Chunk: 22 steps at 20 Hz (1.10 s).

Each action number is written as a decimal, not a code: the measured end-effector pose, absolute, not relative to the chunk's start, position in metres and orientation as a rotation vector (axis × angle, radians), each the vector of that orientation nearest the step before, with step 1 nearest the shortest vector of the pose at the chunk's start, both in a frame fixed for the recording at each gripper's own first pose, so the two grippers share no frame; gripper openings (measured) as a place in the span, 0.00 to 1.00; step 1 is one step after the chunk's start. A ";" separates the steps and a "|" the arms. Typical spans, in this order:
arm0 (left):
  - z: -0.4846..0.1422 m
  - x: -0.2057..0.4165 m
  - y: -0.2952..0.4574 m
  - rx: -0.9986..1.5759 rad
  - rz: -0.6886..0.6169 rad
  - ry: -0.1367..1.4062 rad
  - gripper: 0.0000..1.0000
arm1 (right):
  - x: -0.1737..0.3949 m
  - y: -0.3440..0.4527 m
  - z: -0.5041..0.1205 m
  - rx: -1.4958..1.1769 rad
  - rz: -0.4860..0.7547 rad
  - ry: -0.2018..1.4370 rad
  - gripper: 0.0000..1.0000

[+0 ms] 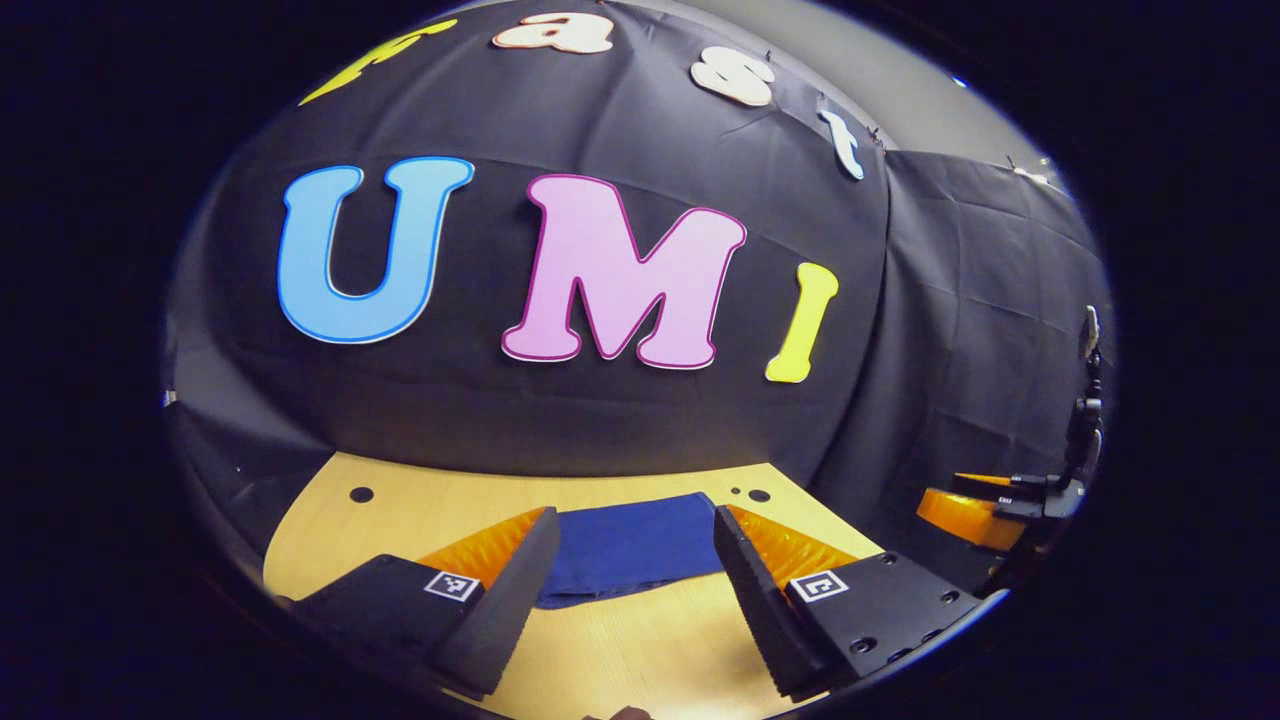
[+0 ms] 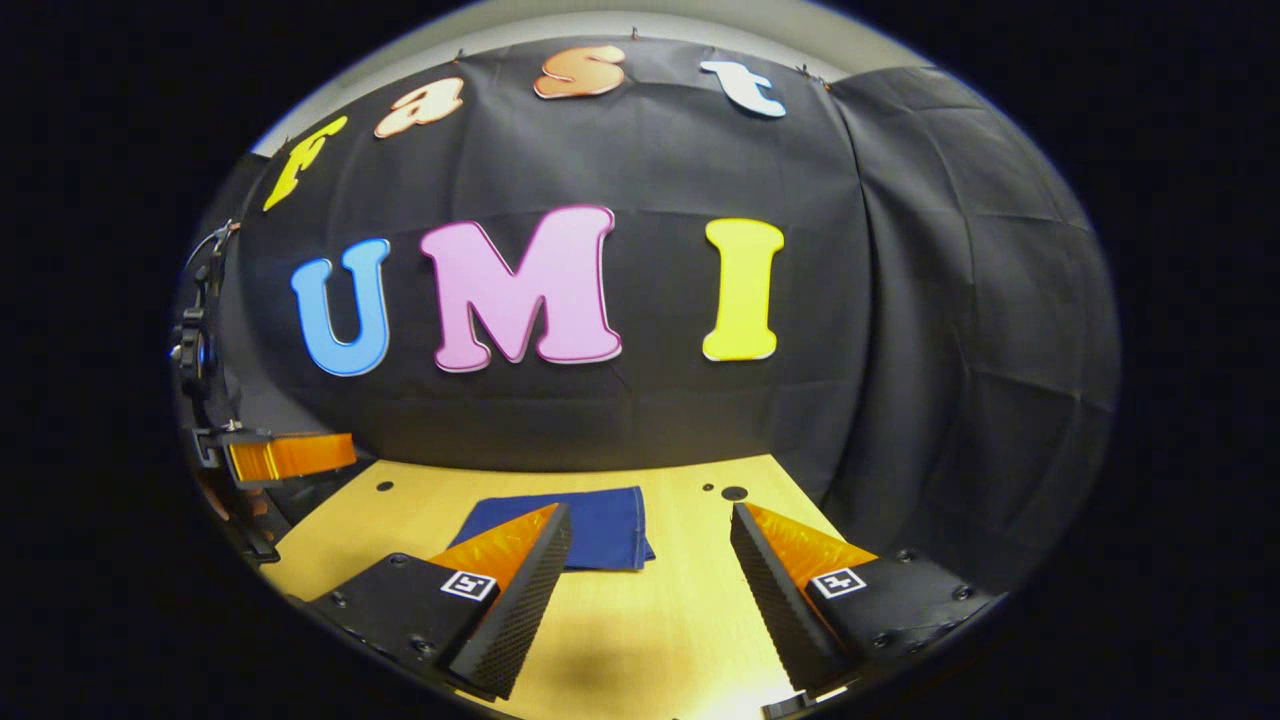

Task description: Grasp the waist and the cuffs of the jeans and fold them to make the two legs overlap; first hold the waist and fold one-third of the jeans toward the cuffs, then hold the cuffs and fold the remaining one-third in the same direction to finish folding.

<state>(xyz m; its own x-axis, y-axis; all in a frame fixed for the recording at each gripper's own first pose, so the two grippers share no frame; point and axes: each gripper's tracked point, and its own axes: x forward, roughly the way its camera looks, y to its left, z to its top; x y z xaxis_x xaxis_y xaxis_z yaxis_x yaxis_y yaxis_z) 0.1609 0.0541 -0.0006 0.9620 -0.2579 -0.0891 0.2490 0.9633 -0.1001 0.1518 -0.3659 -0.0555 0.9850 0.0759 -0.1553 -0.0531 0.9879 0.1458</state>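
The jeans (image 1: 630, 548) lie folded into a flat blue rectangle on the wooden table (image 1: 640, 640), toward its far edge near the black cloth wall. In the left gripper view, the left gripper (image 1: 634, 600) hangs above the table with its fingers wide apart, holding nothing, the jeans showing between them. In the right gripper view, the right gripper (image 2: 650, 610) also has its fingers spread and empty, the jeans (image 2: 590, 525) lying ahead and to its left.

Recording booth, lab-type setup: black cloth wall (image 2: 900, 300) draped behind a pale wooden tabletop (image 2: 680, 600) with drilled holes (image 2: 734, 493); grey room wall above the cloth
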 end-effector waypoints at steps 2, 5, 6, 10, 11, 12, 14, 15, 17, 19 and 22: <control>0.008 0.124 0.088 -0.096 -0.191 0.067 0.96 | 0.128 -0.355 -0.035 0.145 0.052 0.112 0.98; 0.016 0.075 0.130 -0.084 -0.095 0.019 0.97 | 0.089 -0.328 -0.022 0.125 0.077 0.102 0.98; 0.018 0.061 0.135 -0.084 -0.086 0.007 0.96 | 0.082 -0.322 -0.022 0.107 0.086 0.103 0.98; 0.019 0.024 0.139 -0.036 -0.071 -0.026 0.96 | 0.049 -0.299 -0.020 0.111 0.108 0.115 0.97; 0.018 0.023 0.142 -0.027 -0.066 -0.027 0.96 | 0.047 -0.297 -0.021 0.111 0.115 0.115 0.97; 0.016 0.019 0.143 -0.025 -0.059 -0.024 0.96 | 0.047 -0.294 -0.020 0.112 0.126 0.115 0.97; 0.018 0.017 0.140 -0.033 -0.053 -0.025 0.97 | 0.044 -0.290 -0.013 0.102 0.147 0.101 0.97; 0.020 0.016 0.139 -0.032 -0.048 -0.026 0.96 | 0.046 -0.292 -0.010 0.097 0.150 0.090 0.97; 0.021 0.018 0.139 -0.024 -0.024 -0.032 0.96 | 0.051 -0.291 -0.005 0.108 0.173 0.073 0.96; 0.027 0.018 0.136 -0.037 0.001 -0.042 0.96 | 0.058 -0.292 -0.001 0.108 0.207 0.063 0.96; 0.031 0.022 0.131 -0.058 0.054 -0.053 0.96 | 0.067 -0.299 0.002 0.097 0.257 0.057 0.97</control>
<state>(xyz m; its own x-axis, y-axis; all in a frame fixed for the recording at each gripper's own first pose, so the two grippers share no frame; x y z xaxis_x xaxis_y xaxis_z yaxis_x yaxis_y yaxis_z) 0.0221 0.1307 0.0306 0.9971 0.0555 0.0512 -0.0524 0.9969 -0.0590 0.0669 -0.2995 0.0023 0.9656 0.2564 -0.0436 -0.2510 0.9625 0.1025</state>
